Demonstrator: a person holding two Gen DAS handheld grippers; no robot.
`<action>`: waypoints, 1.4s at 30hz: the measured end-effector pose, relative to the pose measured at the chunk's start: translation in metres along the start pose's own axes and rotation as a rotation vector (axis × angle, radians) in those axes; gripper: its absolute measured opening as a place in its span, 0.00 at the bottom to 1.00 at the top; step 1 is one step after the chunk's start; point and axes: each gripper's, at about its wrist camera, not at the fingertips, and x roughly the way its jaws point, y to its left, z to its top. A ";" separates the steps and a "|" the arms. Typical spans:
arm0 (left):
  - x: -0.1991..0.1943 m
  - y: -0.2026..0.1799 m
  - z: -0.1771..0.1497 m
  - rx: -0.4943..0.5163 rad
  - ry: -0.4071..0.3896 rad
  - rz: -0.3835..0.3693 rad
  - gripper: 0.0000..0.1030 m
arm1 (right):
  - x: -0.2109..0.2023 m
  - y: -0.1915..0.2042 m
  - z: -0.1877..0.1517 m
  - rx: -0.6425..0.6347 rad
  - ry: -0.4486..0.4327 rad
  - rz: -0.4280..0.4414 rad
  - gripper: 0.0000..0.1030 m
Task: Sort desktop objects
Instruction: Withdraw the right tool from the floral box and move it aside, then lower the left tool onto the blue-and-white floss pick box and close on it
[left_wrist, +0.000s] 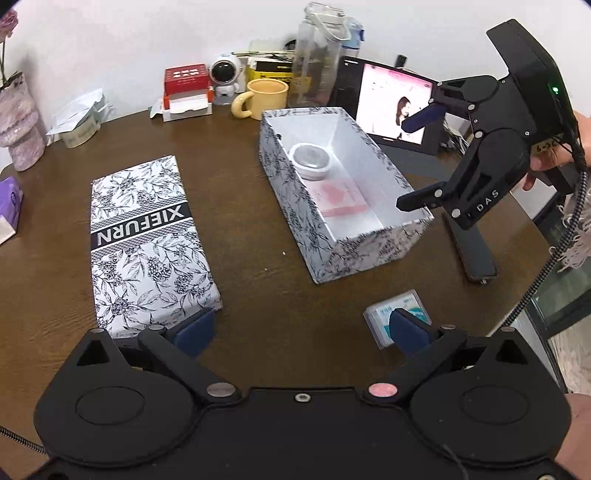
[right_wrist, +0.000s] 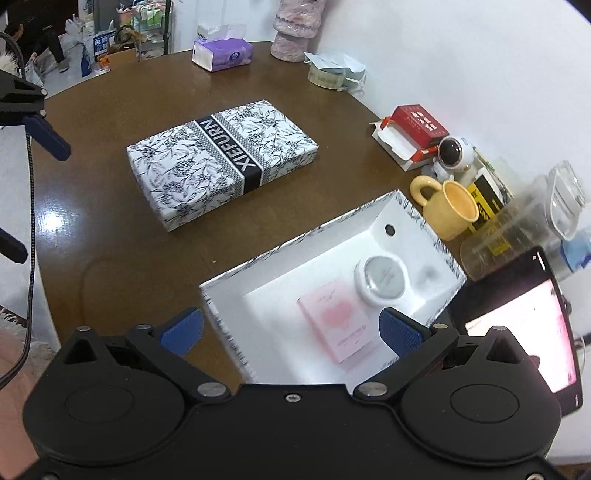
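Open patterned box (left_wrist: 334, 192) on the worktop (left_wrist: 240, 258), holding a round tin (left_wrist: 311, 160) and a pink card pack (left_wrist: 341, 197).

Beside the box, nearer the left gripper (left_wrist: 301, 330): a small card packet (left_wrist: 397, 314), probably light, stiff and slick; grip its long edges.

Left gripper open, empty. Right gripper (right_wrist: 291, 330) open above the box.

Only the right wrist view shows the box floor fully; only the left shows the packet.

Your left gripper's right finger (left_wrist: 408, 326) covers part of the small card pack (left_wrist: 384, 314), so its print cannot be read. The tissue box (left_wrist: 9, 203) is cut by the left wrist picture's edge. The tablet (right_wrist: 532, 325) runs behind your right gripper's body in the right wrist view. The pink box (right_wrist: 340, 321) and round tin (right_wrist: 382, 278) appear blurred, their lettering illegible.
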 end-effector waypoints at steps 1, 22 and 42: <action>-0.001 -0.001 -0.002 0.008 0.002 -0.004 0.98 | -0.003 0.004 -0.002 0.006 0.001 -0.002 1.00; 0.011 -0.048 -0.018 0.234 0.038 -0.097 0.98 | -0.055 0.084 -0.101 0.249 0.039 -0.073 1.00; 0.090 -0.112 -0.017 0.525 0.152 -0.094 0.98 | -0.043 0.114 -0.172 0.380 0.068 -0.043 1.00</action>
